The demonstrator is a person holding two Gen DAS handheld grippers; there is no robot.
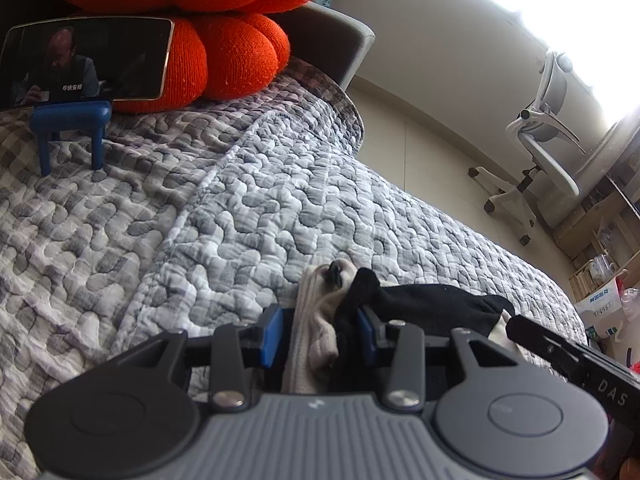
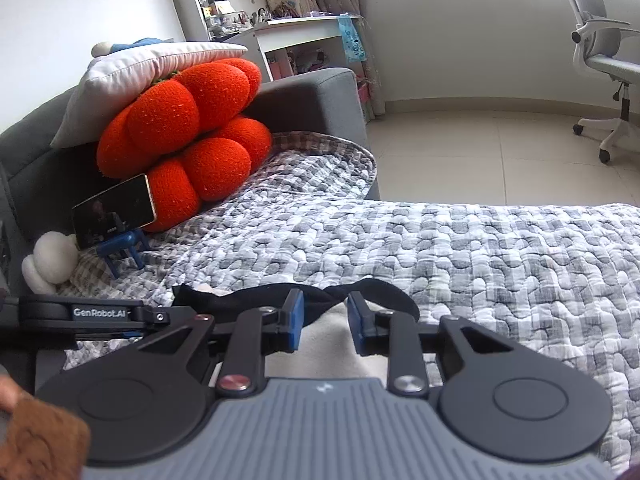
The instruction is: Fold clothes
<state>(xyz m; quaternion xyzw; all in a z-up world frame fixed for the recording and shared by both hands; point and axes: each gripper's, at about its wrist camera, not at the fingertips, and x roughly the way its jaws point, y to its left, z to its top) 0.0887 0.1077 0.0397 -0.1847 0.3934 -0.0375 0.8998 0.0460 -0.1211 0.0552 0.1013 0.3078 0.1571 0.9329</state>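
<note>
The left tool [image 1: 320,332] is clamped on a bunched cream-and-black garment [image 1: 320,320], which fills the gap between its blue pads and spills out ahead of them and to its right over the grey quilted bed cover [image 1: 240,220]. The right tool [image 2: 323,322] stands narrowly parted, pads not pressing; the garment's black edge [image 2: 256,300] lies just ahead of its tips and pale cloth lies under the gap. Far ahead to its left, a phone [image 2: 114,210] on a blue stand leans against orange cushions [image 2: 188,128].
</note>
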